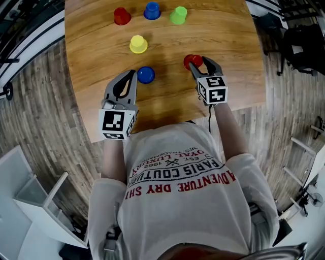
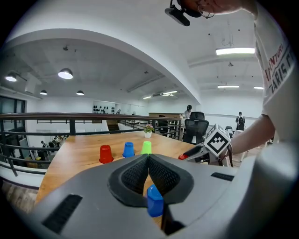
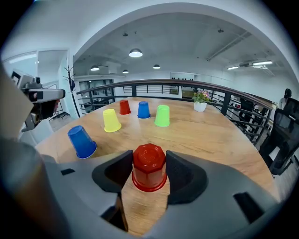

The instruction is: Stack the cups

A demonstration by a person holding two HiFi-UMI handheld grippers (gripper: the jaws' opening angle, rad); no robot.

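Left gripper [image 2: 148, 158]: pressed together at the tips and holding nothing. It hangs low over the desk [image 1: 228, 45], towards the front edge, and must spread before it can take a cup.
Near blue cup [image 1: 145, 74]: upside down on the desk, just beside the left gripper's tips, not between them. Probably this side's pick.
Yellow cup [image 1: 138, 44]: upside down and alone, behind the near blue cup and well apart from both grippers. A fair base for a stack.
Back row: far red cup [image 1: 122, 15], far blue cup [image 1: 152, 10] and green cup [image 1: 178, 15] stand upside down in a line at the far edge, none touching another.
Near red cup [image 3: 149, 176]: upside down, rim flat on the desk, standing between the right gripper's jaws and not lifted.
Right gripper [image 3: 149, 161]: spread around the near red cup, with a pad just beside each wall. No squeeze shows.
Step in hand: as I judge it, closing on the near red cup.
How to do it well: keep the cup centred so both pads meet it together and do not shove it sideways. The cup narrows upward, so pinch low on the wall or it may slip out. Thin plastic probably dents, so close gently. Lift straight up before carrying it over another cup.
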